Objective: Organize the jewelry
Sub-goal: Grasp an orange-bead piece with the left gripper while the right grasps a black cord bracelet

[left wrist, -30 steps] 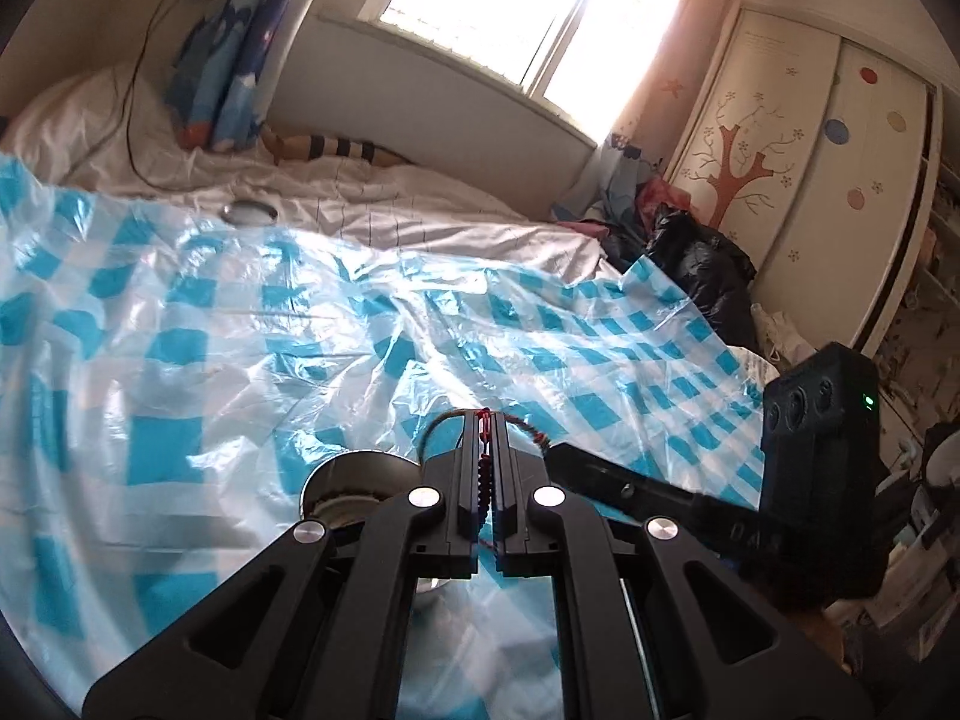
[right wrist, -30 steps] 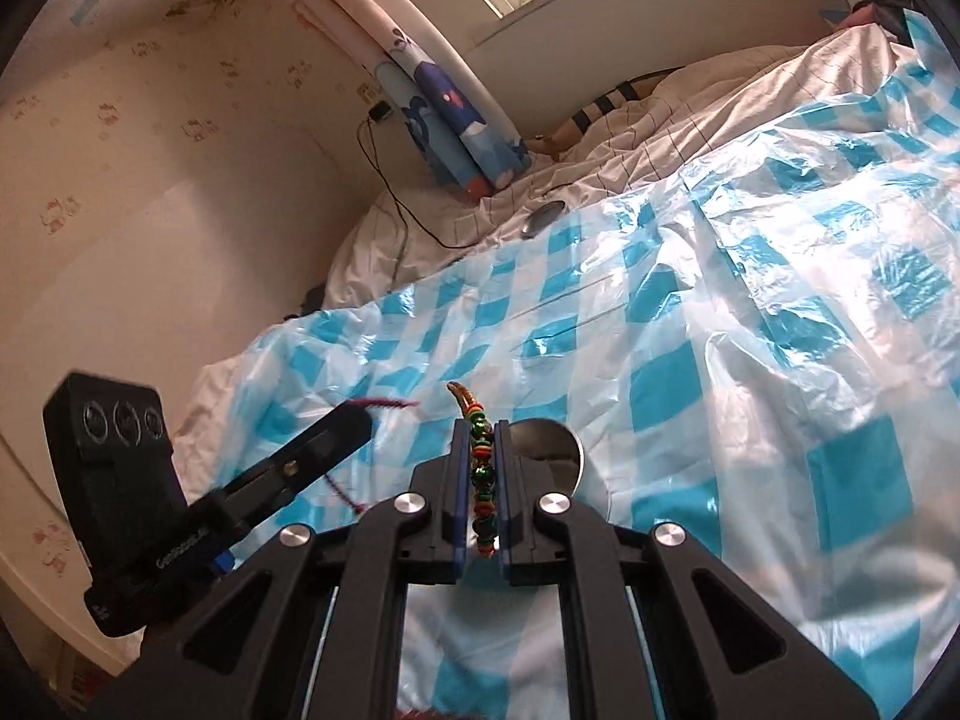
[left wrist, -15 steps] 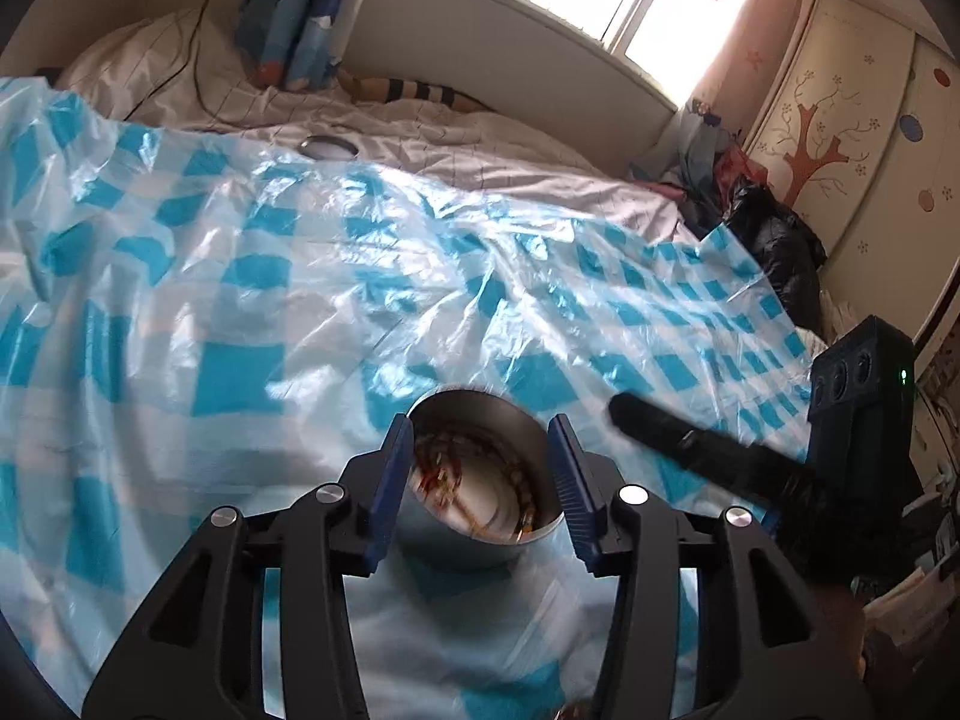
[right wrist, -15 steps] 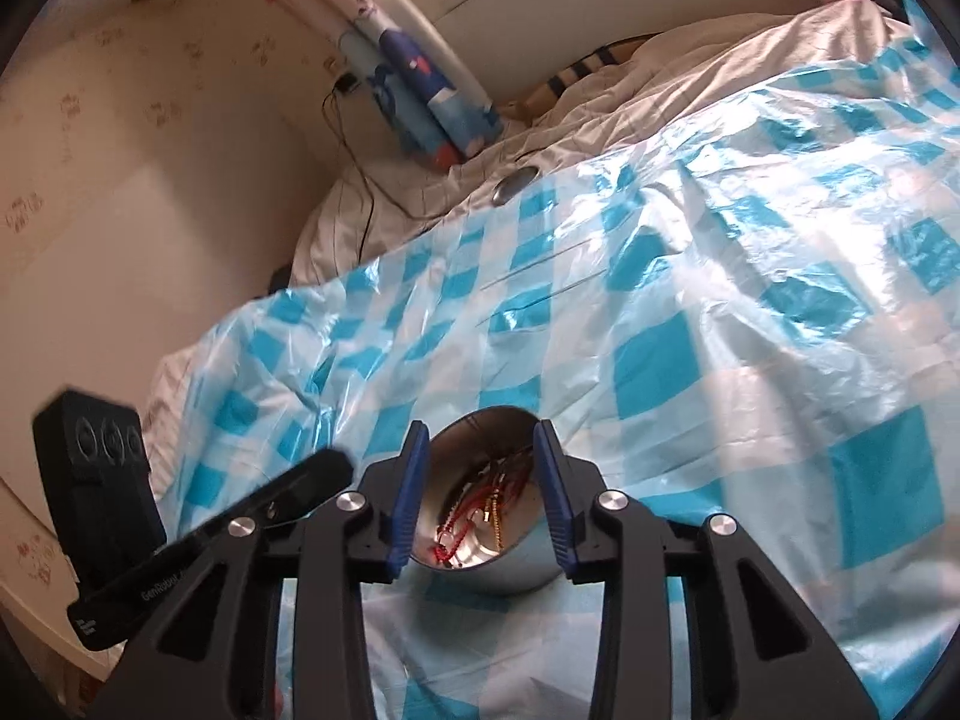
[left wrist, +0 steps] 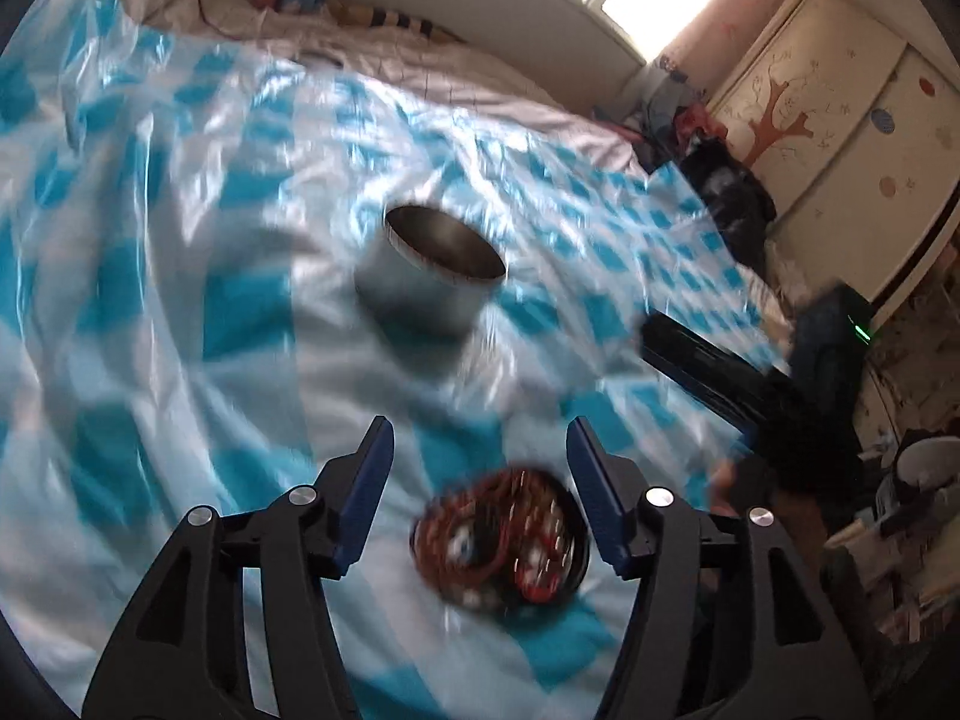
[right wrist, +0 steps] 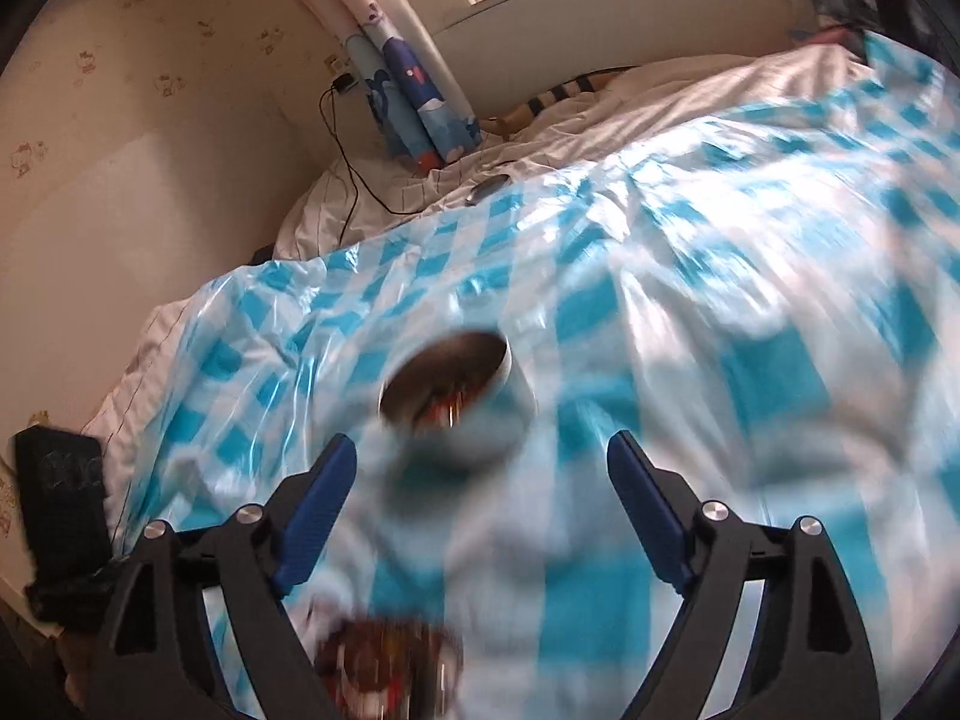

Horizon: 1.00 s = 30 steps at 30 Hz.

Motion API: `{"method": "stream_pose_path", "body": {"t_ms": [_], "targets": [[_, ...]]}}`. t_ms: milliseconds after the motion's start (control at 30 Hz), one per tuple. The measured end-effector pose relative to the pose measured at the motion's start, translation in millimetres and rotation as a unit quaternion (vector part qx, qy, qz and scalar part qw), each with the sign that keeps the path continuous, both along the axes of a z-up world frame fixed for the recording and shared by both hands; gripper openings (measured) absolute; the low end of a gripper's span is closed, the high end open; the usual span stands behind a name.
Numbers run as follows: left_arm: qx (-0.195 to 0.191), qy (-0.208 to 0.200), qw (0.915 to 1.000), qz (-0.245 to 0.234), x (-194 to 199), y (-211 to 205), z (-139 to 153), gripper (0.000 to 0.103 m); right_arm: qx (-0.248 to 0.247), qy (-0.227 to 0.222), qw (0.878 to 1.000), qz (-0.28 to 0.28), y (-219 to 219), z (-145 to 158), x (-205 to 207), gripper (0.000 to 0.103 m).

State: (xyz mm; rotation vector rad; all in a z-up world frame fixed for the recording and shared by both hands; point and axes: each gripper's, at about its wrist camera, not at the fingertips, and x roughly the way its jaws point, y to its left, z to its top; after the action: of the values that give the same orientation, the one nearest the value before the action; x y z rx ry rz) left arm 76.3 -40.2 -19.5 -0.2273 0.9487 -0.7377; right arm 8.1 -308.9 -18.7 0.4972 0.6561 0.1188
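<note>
Bedroom, with a blue-and-white checked plastic sheet [left wrist: 180,300] spread over the bed, white bedding beyond it, and a window behind.

Changed within the last second: both beaded strings, then pinched one in each tool, now released. Half a second back, both sets of jaws apart right over the round silvery metal cup [left wrist: 426,282]; now drawn back from it, so the cup [right wrist: 462,402] stands farther ahead in both views. Red and gold strands just visible inside it from the right wrist view, though blurred.

Left gripper [left wrist: 478,429]: jaws wide apart, holding nothing. Right gripper [right wrist: 480,441]: likewise spread and holding nothing.

Meaning for the task, as a judgement: two pieces delivered, next pick due. Remaining jewelry heaped as a tangle of red and brown beads on a dark round dish [left wrist: 504,540], close below the left jaws and at the lower edge of the right wrist view [right wrist: 384,660]. Heavy motion blur, so single strands not separable.

Room for moving: open sheet on all sides of cup and dish, no obstacle between them. Soft, crinkled surface, so cup likely easy to tip if nudged. Right gripper's body [left wrist: 750,372] near the dish on the left tool's right side: some risk of the two tools meeting over the heap. Painted wardrobe [left wrist: 840,120] and papered wall [right wrist: 120,180] well apart from the work.
</note>
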Motion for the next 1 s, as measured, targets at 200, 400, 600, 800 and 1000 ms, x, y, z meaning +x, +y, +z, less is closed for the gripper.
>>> {"method": "stream_pose_path", "body": {"t_ms": [200,400,600,800,1000], "targets": [[-0.018,0.05,0.9986,-0.007,6.3,-1.2,-24.0,0.057,0.0,-0.009,1.0,-0.004,2.6,30.5,-47.9,0.087],[0.005,0.038,0.9981,-0.049,-4.8,-22.0,-27.0,0.058,-0.065,-0.048,0.996,0.049,14.4,55.0,-14.7,0.094],[0.047,0.022,0.9968,-0.061,0.6,-25.1,-31.3,0.008,0.059,-0.014,0.998,0.029,-9.0,21.9,13.1,0.094],[-0.057,0.027,0.9967,-0.051,20.6,-4.9,-7.6,0.001,0.078,0.007,0.997,0.026,-16.8,17.8,22.7,0.094],[-0.128,-0.011,0.9903,-0.052,18.2,9.5,24.0,0.001,0.074,0.045,0.995,0.055,-8.8,7.9,29.8,0.094]]}}
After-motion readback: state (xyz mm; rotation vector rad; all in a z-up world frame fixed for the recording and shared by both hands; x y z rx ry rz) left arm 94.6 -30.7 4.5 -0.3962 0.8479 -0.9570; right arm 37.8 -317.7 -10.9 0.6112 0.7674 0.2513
